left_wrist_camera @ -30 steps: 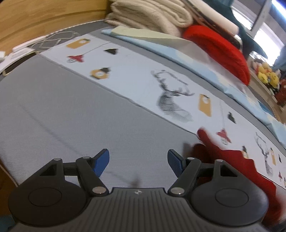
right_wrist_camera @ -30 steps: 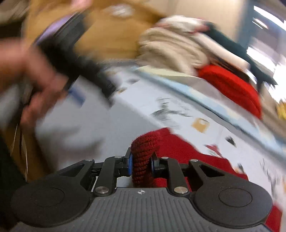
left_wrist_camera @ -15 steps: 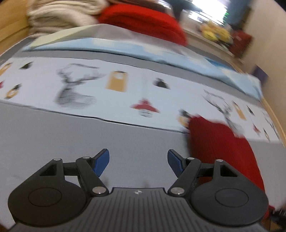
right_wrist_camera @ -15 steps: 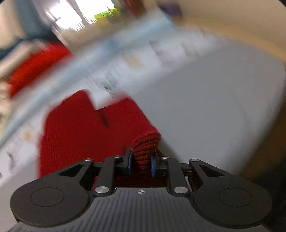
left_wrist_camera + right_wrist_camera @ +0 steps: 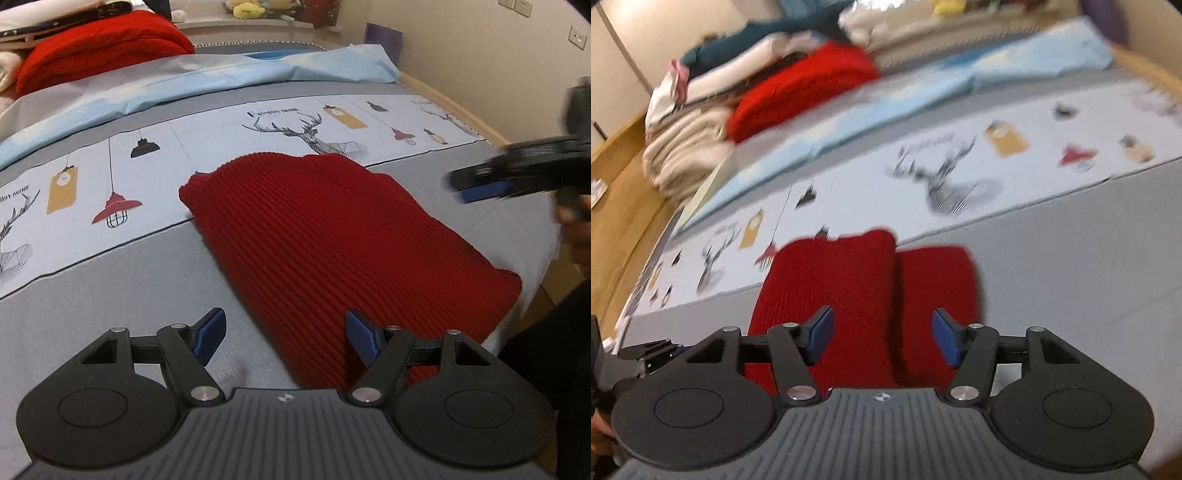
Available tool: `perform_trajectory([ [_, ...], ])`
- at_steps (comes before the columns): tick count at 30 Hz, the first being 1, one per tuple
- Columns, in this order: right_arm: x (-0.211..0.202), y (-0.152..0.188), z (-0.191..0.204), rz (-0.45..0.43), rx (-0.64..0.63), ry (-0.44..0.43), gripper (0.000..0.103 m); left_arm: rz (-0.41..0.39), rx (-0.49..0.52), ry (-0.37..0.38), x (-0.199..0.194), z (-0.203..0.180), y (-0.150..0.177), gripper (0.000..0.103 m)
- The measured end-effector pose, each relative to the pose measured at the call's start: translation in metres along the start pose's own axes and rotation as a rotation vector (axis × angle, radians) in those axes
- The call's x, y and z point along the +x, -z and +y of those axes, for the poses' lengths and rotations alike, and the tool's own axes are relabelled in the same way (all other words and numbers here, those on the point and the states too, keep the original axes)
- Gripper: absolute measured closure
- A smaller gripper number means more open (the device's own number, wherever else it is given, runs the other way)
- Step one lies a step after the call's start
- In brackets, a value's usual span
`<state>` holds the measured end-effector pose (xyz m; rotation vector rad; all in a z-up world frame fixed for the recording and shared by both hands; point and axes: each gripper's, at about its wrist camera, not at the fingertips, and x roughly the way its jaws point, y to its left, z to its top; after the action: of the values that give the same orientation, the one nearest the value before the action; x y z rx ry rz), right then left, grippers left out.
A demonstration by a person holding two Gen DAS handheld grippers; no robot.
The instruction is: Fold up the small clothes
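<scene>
A dark red ribbed knit garment (image 5: 332, 236) lies folded flat on the grey bed cover (image 5: 110, 295), partly over the printed band. My left gripper (image 5: 286, 338) hovers open above its near edge, nothing between the blue pads. In the right wrist view the same garment (image 5: 857, 288) lies below my right gripper (image 5: 881, 338), whose jaws are opening; the pads stand apart and press on nothing. The right gripper (image 5: 480, 190) also shows at the right edge of the left wrist view, held by a hand. The left gripper (image 5: 650, 354) shows at the lower left of the right wrist view.
A printed band with deer and lamps (image 5: 147, 155) crosses the bed. Behind it lie a light blue sheet (image 5: 258, 70) and a pile of folded clothes with a bright red one (image 5: 99, 48). A wooden bed frame (image 5: 443, 96) and wall run along the right.
My right gripper was shut on a fold of the red garment, carried it across, and has let it go. Both grippers swung sideways and rolled. The left gripper stayed open.
</scene>
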<state>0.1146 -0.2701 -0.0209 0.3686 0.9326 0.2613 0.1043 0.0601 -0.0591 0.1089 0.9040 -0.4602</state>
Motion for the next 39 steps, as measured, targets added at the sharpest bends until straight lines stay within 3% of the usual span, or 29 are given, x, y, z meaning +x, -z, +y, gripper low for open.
perform_trajectory([
  [5,0.073,-0.004,-0.021,0.154,0.207,-0.066,0.042,0.023,-0.104,0.048,0.005,0.009,0.003,0.026],
  [8,0.088,-0.009,-0.014,0.139,0.282,-0.129,0.044,0.034,-0.112,0.069,0.007,0.008,0.0,0.026],
  [9,0.093,-0.01,-0.01,0.146,0.261,-0.11,0.061,0.039,-0.112,0.078,0.005,0.011,-0.001,0.026],
  [10,0.096,-0.009,-0.006,0.146,0.229,-0.073,0.071,0.044,-0.117,0.089,0.007,0.01,-0.002,0.026],
  [11,0.099,-0.01,-0.006,0.144,0.207,-0.052,0.075,0.049,-0.124,0.104,0.009,0.009,-0.002,0.026],
  [13,0.089,-0.012,-0.007,0.103,0.21,-0.091,0.083,0.053,-0.139,0.131,0.009,0.008,-0.003,0.026],
  [16,0.043,-0.015,-0.007,-0.077,0.175,-0.154,0.085,0.082,-0.15,0.187,0.014,0.004,-0.001,0.026],
  [18,0.018,-0.011,-0.009,-0.154,0.159,-0.152,0.085,0.142,-0.134,0.204,0.023,0.0,0.002,0.026],
  [19,0.014,-0.007,-0.011,-0.146,0.137,-0.106,0.085,0.195,-0.115,0.196,0.032,-0.004,0.006,0.026],
  [22,0.038,0.008,-0.032,0.061,0.146,0.042,0.082,0.296,-0.052,0.185,0.048,-0.013,0.017,0.027],
  [23,0.047,0.012,-0.041,0.117,0.181,0.082,0.076,0.3,-0.036,0.184,0.048,-0.014,0.018,0.029],
  [24,0.048,0.014,-0.044,0.116,0.196,0.094,0.069,0.305,-0.031,0.182,0.049,-0.014,0.019,0.032],
  [27,0.034,0.008,-0.031,0.044,0.119,0.07,0.065,0.328,-0.05,0.184,0.051,-0.009,0.024,0.034],
  [29,0.022,0.009,-0.027,0.019,0.099,0.014,0.051,0.327,-0.056,0.19,0.05,-0.006,0.025,0.034],
  [31,0.018,0.014,-0.028,0.065,0.087,-0.061,0.046,0.327,-0.065,0.194,0.051,-0.005,0.025,0.034],
  [32,0.024,0.019,-0.027,0.135,0.051,-0.069,0.046,0.33,-0.072,0.198,0.052,-0.004,0.025,0.033],
  [34,0.045,0.037,-0.025,0.297,-0.055,-0.005,0.046,0.333,-0.084,0.207,0.052,-0.001,0.024,0.032],
  [35,0.051,0.042,-0.027,0.331,-0.072,0.016,0.046,0.33,-0.092,0.208,0.051,0.001,0.022,0.032],
  [39,0.038,0.034,-0.033,0.288,-0.055,-0.024,0.045,0.269,-0.184,0.231,0.036,0.021,0.008,0.022],
])
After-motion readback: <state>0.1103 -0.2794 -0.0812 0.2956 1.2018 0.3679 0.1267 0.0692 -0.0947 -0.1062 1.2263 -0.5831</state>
